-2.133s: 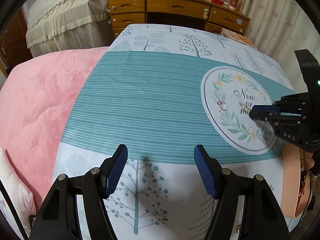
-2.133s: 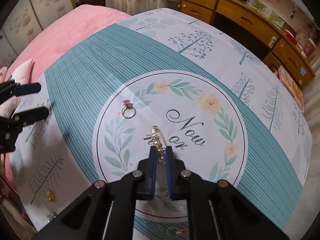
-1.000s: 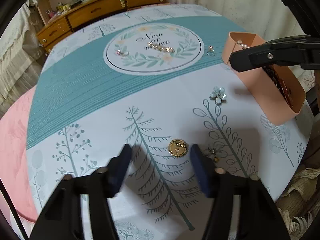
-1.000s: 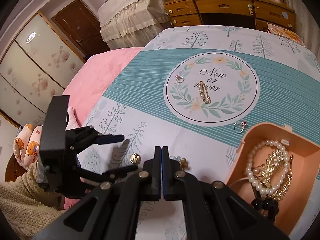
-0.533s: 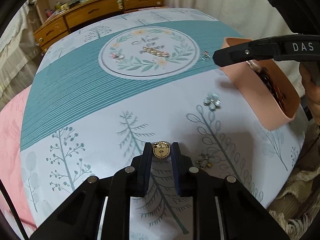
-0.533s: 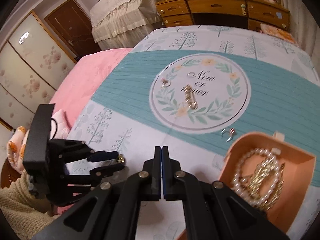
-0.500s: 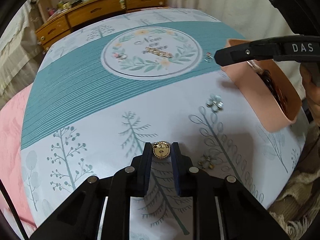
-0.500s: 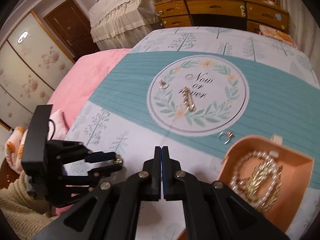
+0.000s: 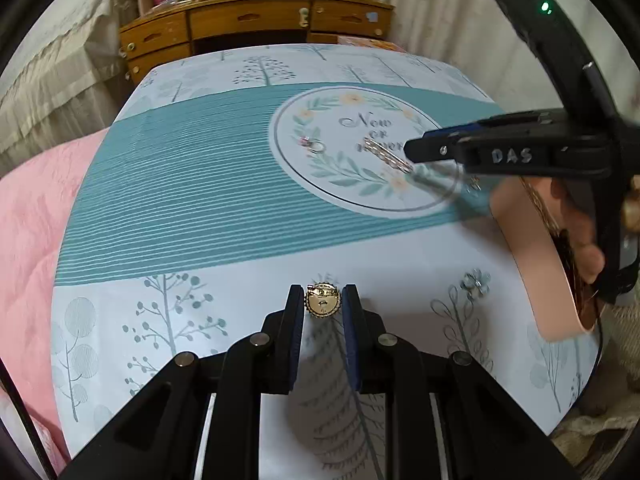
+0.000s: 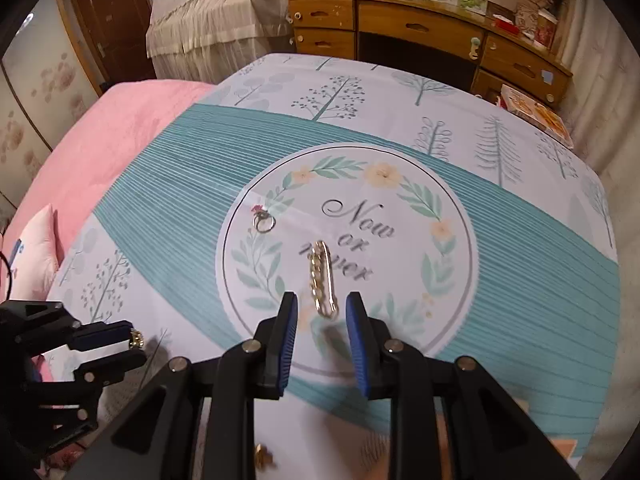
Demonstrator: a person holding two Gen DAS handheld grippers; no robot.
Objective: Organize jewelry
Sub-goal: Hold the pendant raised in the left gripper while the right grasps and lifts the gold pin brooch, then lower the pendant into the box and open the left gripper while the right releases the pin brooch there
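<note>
My left gripper (image 9: 322, 306) is shut on a round gold brooch (image 9: 322, 305) and holds it above the tablecloth; it also shows in the right wrist view (image 10: 116, 344), with the brooch (image 10: 137, 338) between its tips. My right gripper (image 10: 322, 312) is open over a gold pearl pin (image 10: 322, 278) lying on the printed circle. In the left wrist view the right gripper (image 9: 416, 151) hovers above that pin (image 9: 386, 154). A pink-stone ring (image 10: 263, 221) lies left of the pin. The peach jewelry box (image 9: 532, 256) stands at the right.
A pale flower brooch (image 9: 475, 280) lies near the box. A small gold piece (image 10: 262, 456) lies near the front edge. A pink quilt (image 9: 28, 208) covers the bed to the left. A wooden desk (image 10: 420, 36) stands behind the table.
My left gripper has lifted the gold brooch and turned left. My right gripper has opened and moved from beside the box to over the pearl pin.
</note>
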